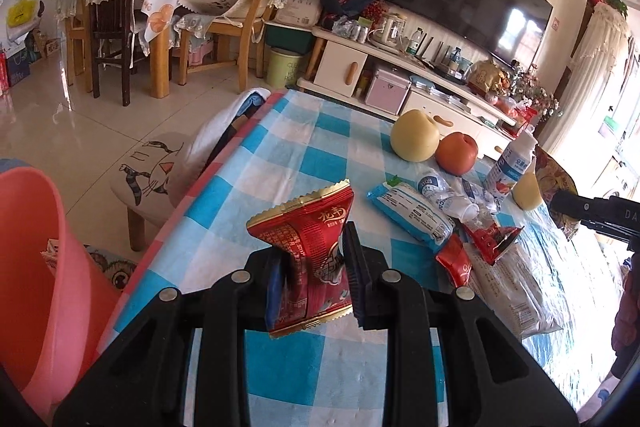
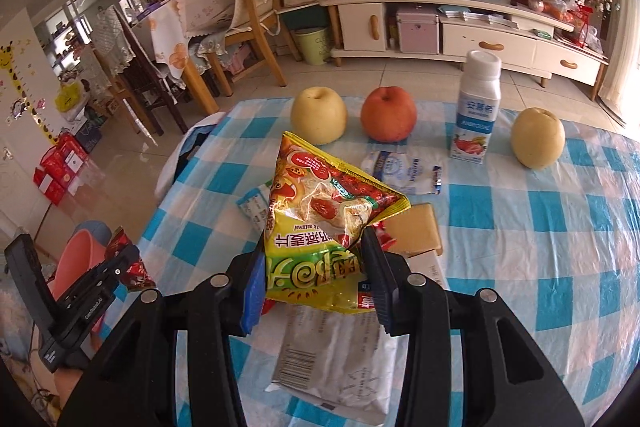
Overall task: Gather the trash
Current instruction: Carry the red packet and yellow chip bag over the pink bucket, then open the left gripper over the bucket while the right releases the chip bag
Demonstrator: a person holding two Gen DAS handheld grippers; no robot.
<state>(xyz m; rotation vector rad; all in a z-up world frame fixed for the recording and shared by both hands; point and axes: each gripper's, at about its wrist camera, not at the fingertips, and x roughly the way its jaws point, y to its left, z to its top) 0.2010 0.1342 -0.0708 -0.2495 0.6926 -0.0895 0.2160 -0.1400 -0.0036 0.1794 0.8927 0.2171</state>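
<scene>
Both tools are loaded right now. The left tool (image 1: 310, 277) is clamped on a red snack wrapper (image 1: 308, 259), pinched around its middle so both ends flare out, and it hangs above the checked surface (image 1: 280, 155). The right tool (image 2: 314, 277) is clamped on a yellow-green snack bag (image 2: 324, 215), also lifted clear of the surface.

The pink bin (image 1: 36, 259) sits on the floor just off the surface's left edge, so I'd say this is the carry-and-drop step. My tip: take the left one over first since it's nearest, get the wrapper fully over the bin's mouth before letting go, and drop it low so it doesn't flutter out. The yellow bag is puffy and light, so keep the squeeze steady on the way across.

Still lying on the surface: a blue-white packet (image 1: 412, 215), crumpled wrappers (image 1: 452, 195) and a flat white bag (image 2: 340, 363). The pears (image 2: 319, 114), apple (image 2: 389, 113) and yogurt bottle (image 2: 478, 107) don't look like trash, so swing wide of them.
</scene>
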